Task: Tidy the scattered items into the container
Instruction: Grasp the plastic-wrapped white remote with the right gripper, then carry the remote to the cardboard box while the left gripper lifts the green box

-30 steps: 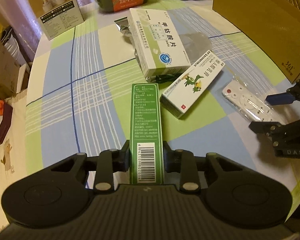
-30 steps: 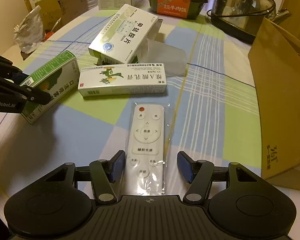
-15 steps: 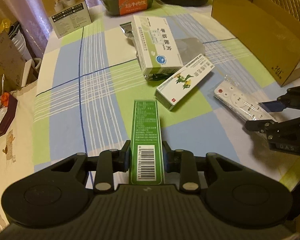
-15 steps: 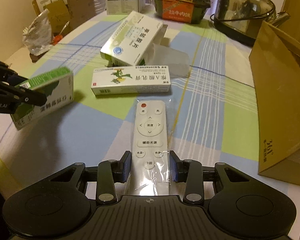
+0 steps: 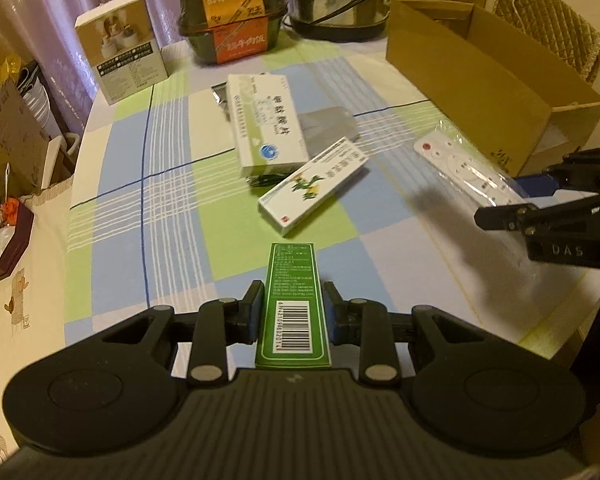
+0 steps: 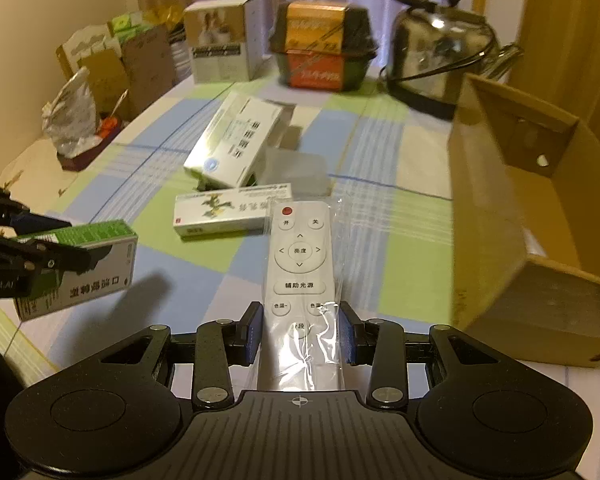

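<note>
Right wrist view: right tongs pinch the bagged remote above the worktop; left tongs clamp a green box. The slick bag could slip before reaching the cardboard box.

Green carton and bagged white remote lifted above table, open cardboard box alongside.

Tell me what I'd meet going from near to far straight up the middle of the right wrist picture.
Right gripper → white remote → long white box → larger white box → black food container.
</note>
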Action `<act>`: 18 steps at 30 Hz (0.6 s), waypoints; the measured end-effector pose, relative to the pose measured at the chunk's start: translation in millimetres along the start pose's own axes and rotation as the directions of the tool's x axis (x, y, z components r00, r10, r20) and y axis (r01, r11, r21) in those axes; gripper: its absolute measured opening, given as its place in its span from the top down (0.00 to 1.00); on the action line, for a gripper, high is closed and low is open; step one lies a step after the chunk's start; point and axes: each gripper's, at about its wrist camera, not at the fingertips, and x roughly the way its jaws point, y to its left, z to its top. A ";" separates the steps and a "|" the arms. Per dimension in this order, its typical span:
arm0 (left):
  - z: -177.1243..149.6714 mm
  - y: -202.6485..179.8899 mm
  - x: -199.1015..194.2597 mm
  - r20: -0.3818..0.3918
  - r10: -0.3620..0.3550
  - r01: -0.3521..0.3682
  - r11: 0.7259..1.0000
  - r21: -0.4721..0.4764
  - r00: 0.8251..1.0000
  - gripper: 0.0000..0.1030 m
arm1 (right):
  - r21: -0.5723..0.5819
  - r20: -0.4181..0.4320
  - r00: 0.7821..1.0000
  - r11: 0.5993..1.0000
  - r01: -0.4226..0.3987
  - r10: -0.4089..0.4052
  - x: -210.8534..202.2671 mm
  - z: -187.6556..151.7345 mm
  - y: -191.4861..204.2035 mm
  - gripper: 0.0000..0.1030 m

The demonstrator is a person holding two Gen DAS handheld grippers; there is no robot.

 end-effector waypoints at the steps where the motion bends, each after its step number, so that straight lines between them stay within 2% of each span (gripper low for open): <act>1: 1.2 -3.1 -3.8 0.006 -0.003 0.003 1.000 0.002 1.000 0.75 | 0.005 0.009 1.000 1.000 0.003 -0.003 -4.7 0.0 -2.4 0.60; 18: 53.7 -67.3 -45.3 0.134 -0.050 0.038 0.995 0.089 0.990 0.75 | 0.093 0.164 0.983 0.994 0.065 -0.079 -83.7 10.0 -58.1 0.60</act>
